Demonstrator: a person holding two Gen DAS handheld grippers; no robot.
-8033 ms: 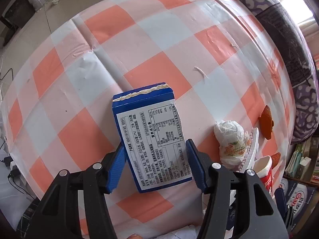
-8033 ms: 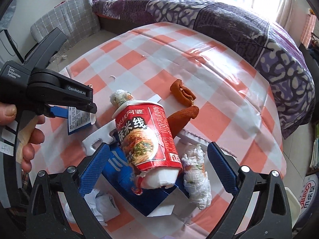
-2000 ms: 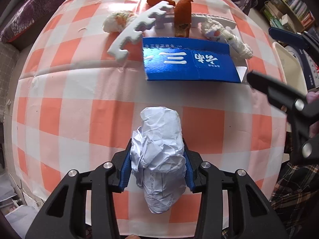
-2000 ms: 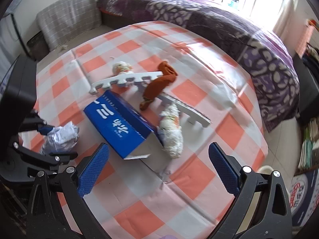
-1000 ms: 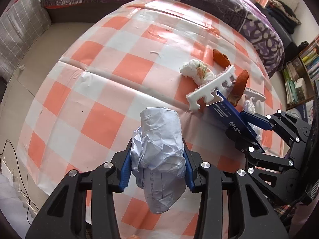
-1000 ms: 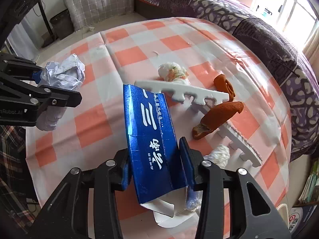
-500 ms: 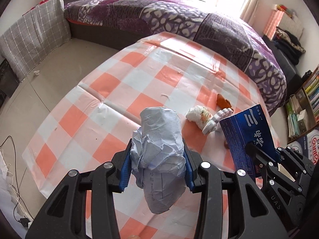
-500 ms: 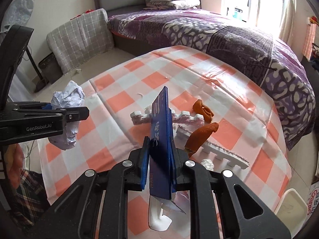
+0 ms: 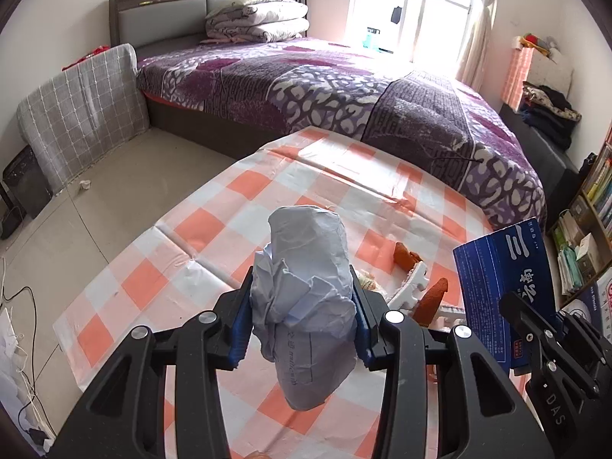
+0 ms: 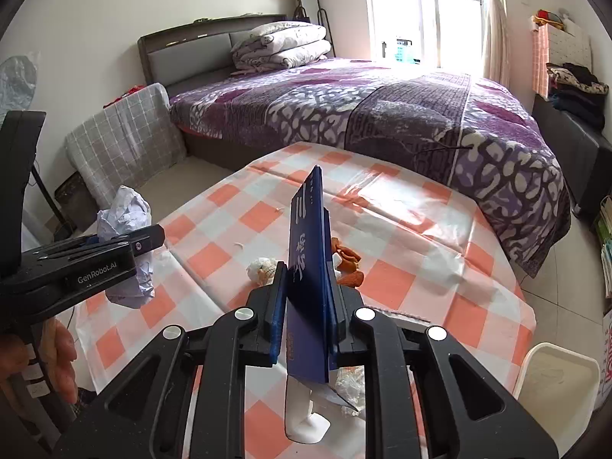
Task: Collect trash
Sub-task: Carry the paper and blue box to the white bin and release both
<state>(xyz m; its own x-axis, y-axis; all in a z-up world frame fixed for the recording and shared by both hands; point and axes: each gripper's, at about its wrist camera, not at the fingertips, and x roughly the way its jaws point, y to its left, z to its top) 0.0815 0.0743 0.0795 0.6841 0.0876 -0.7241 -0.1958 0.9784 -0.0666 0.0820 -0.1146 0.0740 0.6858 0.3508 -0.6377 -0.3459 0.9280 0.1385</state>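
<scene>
Left wrist view: my left tongs [image 9: 302, 317] grip the paper wad [image 9: 304, 306] mid-frame, my right tongs [image 10: 306, 310] pinch the blue box [image 10: 308, 267], while peels [image 9: 407, 256] and tissue [image 10: 262, 267] remain on the desk [image 9: 191, 229], bin [image 10: 554, 378] lower right.

left claw [image 9: 302, 317] clamped on load, right claw [image 10: 308, 315] pinched tight, both angled downward.

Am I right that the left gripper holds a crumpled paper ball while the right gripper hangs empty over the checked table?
Not quite. The right gripper is not empty: it is shut on a flattened blue carton, as the right wrist view shows. The rest stands: the left gripper holds the crumpled paper ball over the checked table.
</scene>
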